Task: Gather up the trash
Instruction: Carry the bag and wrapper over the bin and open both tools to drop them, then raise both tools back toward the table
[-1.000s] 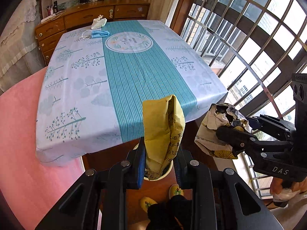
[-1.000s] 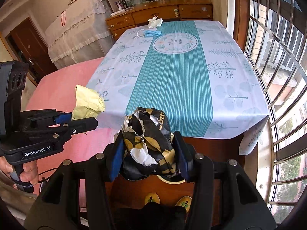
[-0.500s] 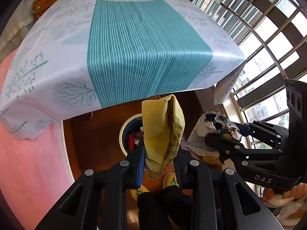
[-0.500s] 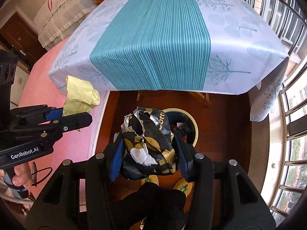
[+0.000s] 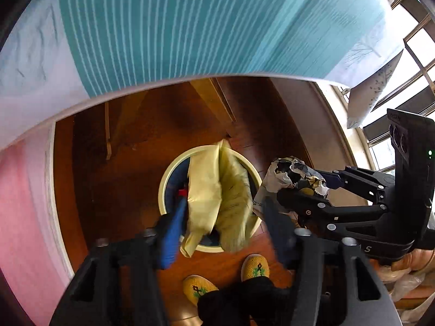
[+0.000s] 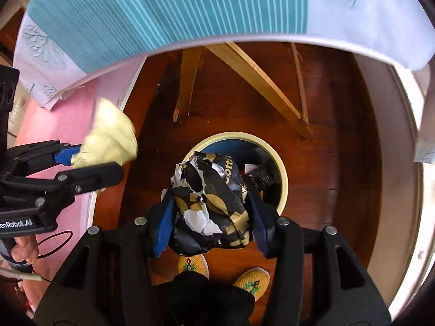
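A round cream-rimmed waste bin (image 5: 168,171) stands on the wooden floor under the table edge; it also shows in the right wrist view (image 6: 282,174) with trash inside. My left gripper (image 5: 223,222) has opened wide above the bin, and the yellow paper wrapper (image 5: 214,190) hangs loose between its jaws over the bin mouth. In the right wrist view the left gripper (image 6: 89,163) and the wrapper (image 6: 111,138) show at left. My right gripper (image 6: 209,217) is shut on a crumpled black-and-gold wrapper (image 6: 212,195), held just beside the bin; it also shows in the left wrist view (image 5: 296,176).
The table with its teal-striped cloth (image 5: 190,27) overhangs above. Wooden table legs (image 6: 258,81) stand behind the bin. A pink rug (image 5: 24,203) lies at left. The person's yellow slippers (image 5: 255,266) are close to the bin. A window grille (image 5: 407,54) is at right.
Both grippers dropped from table height and tilted down over the bin. The left gripper's jaws opened and the yellow wrapper is loose. The right gripper kept its grip.
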Available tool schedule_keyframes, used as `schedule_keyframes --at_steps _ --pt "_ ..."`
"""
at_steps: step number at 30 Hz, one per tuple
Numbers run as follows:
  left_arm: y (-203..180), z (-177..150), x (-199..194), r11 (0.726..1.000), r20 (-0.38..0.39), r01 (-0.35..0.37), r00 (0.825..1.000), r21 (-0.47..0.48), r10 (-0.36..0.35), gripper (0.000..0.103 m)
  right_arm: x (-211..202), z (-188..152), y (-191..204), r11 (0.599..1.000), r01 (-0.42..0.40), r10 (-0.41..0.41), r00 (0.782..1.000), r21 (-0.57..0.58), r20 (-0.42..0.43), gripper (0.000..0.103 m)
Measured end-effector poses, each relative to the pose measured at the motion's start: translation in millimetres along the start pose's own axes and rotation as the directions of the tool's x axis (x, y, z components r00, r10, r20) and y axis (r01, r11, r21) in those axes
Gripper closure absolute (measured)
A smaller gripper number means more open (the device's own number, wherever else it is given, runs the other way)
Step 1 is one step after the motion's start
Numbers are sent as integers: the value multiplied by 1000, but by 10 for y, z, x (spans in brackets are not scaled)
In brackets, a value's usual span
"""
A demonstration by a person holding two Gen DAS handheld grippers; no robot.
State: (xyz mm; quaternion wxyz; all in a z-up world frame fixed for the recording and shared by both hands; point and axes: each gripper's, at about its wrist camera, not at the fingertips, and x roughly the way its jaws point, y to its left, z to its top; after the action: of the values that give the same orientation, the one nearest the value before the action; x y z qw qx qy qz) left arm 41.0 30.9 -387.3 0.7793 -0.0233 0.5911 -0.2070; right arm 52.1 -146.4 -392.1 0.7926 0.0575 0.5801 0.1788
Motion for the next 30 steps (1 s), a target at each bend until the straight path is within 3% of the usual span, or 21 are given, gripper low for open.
schedule_keyframes --at_steps 1,3,11,24,30 --pt "44 2 81 1000 -4 7 1000 5 -7 15 72 6 -29 1000 -5 5 1000 3 -6 44" --pt "147 -12 218 1000 2 15 1000 10 -15 14 179 31 -67 1000 -14 14 1000 1 7 34" --pt "406 -34 378 1000 52 -11 999 20 10 14 348 -8 -96 998 10 -7 999 -63 43 32" --pt "216 19 -166 999 89 -37 995 29 34 14 -61 110 33 998 31 -26 996 -51 85 32" --pt "60 117 -703 998 108 -55 993 0 55 14 -518 207 152 999 20 -17 996 -37 91 32"
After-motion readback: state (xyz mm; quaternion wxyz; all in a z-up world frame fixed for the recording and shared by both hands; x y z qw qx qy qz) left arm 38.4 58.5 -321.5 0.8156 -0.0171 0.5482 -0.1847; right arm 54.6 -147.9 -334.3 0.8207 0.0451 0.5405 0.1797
